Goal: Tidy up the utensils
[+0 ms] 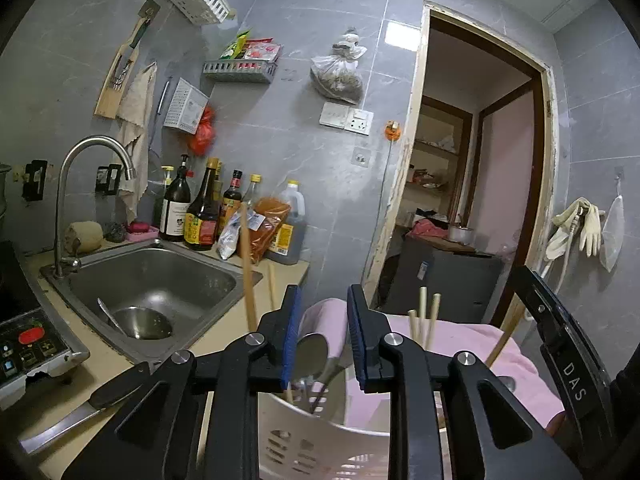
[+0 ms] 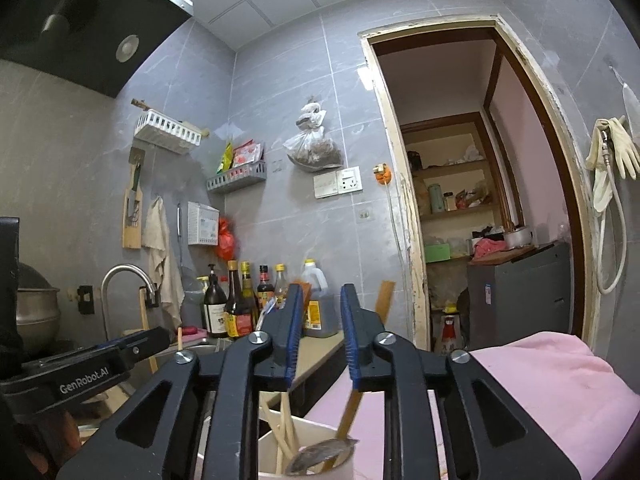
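Note:
A white slotted utensil holder (image 1: 320, 444) stands just below my left gripper (image 1: 324, 320). The jaws are a little apart, and neither pad presses on anything. A metal spoon (image 1: 314, 354) leans in the holder behind the gap. Several pale chopsticks (image 1: 424, 316) stick up to the right, and one blurred wooden stick (image 1: 248, 268) rises on the left. My right gripper (image 2: 320, 320) hangs above the same holder (image 2: 316, 436), jaws slightly parted and empty. Below it are a spoon (image 2: 322, 456), a blurred wooden handle (image 2: 350, 408) and chopsticks (image 2: 280, 420).
A pink cloth (image 1: 472, 344) lies behind the holder. A knife (image 1: 76, 416) rests on the counter by the steel sink (image 1: 92, 276), which holds a metal strainer (image 1: 144, 322). Sauce bottles (image 1: 200, 216) line the wall. An open doorway (image 1: 472, 184) is on the right.

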{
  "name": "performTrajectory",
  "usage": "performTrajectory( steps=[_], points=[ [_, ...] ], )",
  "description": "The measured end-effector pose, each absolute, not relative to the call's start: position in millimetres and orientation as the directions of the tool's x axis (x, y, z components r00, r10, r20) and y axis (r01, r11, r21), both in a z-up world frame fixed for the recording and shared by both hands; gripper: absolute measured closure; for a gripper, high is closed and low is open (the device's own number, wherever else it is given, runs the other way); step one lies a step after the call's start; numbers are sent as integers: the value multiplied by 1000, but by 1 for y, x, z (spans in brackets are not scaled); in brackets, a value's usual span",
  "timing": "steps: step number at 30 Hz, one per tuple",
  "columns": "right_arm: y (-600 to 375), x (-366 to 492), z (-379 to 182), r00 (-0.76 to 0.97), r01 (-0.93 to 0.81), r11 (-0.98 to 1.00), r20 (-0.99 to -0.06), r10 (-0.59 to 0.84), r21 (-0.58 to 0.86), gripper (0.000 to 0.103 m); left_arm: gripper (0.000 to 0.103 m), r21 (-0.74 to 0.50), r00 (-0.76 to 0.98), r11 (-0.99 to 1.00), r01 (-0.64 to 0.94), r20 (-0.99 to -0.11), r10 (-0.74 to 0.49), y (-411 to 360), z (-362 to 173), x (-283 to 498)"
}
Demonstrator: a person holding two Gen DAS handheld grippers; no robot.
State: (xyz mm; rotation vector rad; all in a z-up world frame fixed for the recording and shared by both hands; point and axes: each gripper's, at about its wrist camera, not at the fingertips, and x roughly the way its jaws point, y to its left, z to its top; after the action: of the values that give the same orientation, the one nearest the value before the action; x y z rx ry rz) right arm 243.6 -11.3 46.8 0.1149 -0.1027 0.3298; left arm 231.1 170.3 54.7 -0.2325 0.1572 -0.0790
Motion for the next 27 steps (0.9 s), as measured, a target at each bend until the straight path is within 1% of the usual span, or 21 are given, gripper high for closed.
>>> performTrajectory(
  steps=[6,7,8,10,12,14,17,18,20,22,23,24,25,26,27],
  points=[
    [-28,236,51,947,-310,947,119,299,87,84,79,-212,983,974,82,-146,-114,156,61,226],
    [-32,234,52,948,-306,948,117,295,87,83,77,-208,982,974,87,-148,-120,153,62,225],
    [-35,234,52,949,-304,949,113,293,88,80,77,-205,981,974,92,-149,-124,151,62,225],
    [-43,231,53,952,-296,951,104,287,90,79,72,-203,979,974,103,-152,-136,145,63,223],
    [-50,229,54,955,-289,953,100,280,88,79,70,-200,976,973,116,-157,-148,141,63,223],
    [-59,226,54,958,-280,956,92,273,85,75,69,-193,974,973,125,-163,-157,135,63,221],
    [-72,221,55,961,-271,959,80,264,88,66,62,-186,970,972,142,-169,-174,127,62,219],
    [-77,218,55,962,-268,959,78,261,89,62,59,-185,969,971,150,-170,-182,124,62,218],
    [-85,213,55,964,-259,962,76,253,89,59,54,-185,966,969,163,-170,-195,119,62,215],
    [-93,208,55,967,-251,964,71,246,88,55,47,-187,962,966,179,-173,-211,114,61,211],
    [-98,204,55,968,-247,965,68,242,87,53,45,-187,960,964,187,-175,-220,111,61,209],
    [-102,202,55,969,-242,966,66,237,86,51,41,-187,958,963,194,-177,-227,109,61,207],
    [-106,198,55,971,-237,968,62,232,84,50,35,-186,956,962,202,-178,-235,106,61,205],
    [-112,193,55,972,-232,969,57,228,81,45,30,-186,953,960,210,-179,-243,104,61,203],
    [-115,191,55,973,-229,970,53,226,82,39,21,-187,950,957,221,-180,-255,101,61,200]
  ],
)
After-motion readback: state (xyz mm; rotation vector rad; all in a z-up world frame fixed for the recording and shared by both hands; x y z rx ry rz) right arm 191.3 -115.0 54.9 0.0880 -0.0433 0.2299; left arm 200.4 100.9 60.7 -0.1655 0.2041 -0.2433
